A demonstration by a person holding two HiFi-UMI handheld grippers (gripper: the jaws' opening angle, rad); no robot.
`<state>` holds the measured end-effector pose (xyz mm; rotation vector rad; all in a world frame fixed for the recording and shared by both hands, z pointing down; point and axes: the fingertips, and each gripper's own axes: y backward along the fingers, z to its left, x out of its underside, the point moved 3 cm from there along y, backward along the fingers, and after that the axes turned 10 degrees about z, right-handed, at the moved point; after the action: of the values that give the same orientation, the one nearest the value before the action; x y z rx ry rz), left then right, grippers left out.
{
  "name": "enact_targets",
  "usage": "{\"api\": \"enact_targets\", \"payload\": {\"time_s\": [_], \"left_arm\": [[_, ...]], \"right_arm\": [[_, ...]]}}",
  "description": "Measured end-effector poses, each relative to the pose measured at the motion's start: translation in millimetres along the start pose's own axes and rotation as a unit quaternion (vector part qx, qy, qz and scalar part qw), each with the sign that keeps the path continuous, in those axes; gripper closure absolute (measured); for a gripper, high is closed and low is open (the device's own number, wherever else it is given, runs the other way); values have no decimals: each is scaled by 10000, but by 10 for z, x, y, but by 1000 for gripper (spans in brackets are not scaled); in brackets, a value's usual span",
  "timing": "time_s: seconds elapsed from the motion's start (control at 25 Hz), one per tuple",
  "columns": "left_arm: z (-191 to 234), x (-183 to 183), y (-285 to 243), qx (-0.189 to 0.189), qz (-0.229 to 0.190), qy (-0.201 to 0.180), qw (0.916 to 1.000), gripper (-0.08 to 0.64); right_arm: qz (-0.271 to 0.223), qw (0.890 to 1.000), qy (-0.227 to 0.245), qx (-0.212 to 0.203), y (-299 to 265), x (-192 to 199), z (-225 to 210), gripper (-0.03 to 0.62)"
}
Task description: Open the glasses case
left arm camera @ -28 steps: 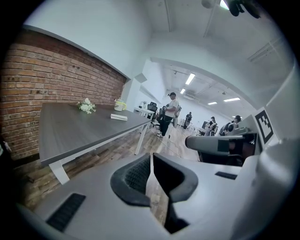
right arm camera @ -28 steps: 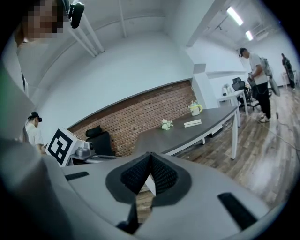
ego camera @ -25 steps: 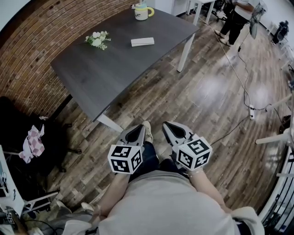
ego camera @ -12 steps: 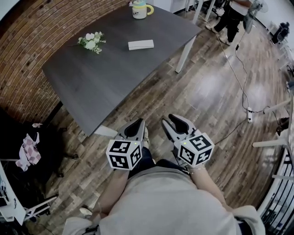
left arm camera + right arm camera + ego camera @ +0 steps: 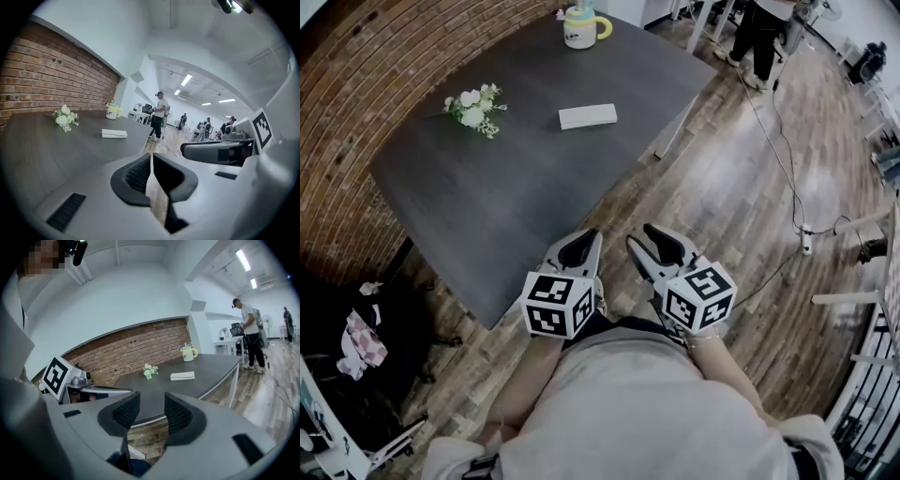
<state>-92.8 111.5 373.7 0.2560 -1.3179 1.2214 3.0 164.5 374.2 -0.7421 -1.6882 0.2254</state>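
On the table (image 5: 487, 206), away from edges, glasses case (image 5: 587, 116)

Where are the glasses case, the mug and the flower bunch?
glasses case (image 5: 588, 116), head view, middle of its top face.
mug (image 5: 577, 34), head view, its side wall.
flower bunch (image 5: 470, 106), head view, the white blossoms.

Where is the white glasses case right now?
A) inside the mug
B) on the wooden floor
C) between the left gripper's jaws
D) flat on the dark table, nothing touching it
D: the glasses case lies flat on the table, apart from the flowers and the mug, with nothing touching it.
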Motion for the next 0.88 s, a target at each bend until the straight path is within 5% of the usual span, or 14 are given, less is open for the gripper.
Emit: {"api": "enact_targets", "payload": {"time_s": [0.36,0.88], "left_arm": [[571,-352,-290,84,132,-31,9999,526],[742,-482,-725,272,348,124,9989,526]], "right_arm": [[37,10000,-47,30,-631,-390,-107,427],[222,9990,-331,188,-888,-570,-598,422]]}}
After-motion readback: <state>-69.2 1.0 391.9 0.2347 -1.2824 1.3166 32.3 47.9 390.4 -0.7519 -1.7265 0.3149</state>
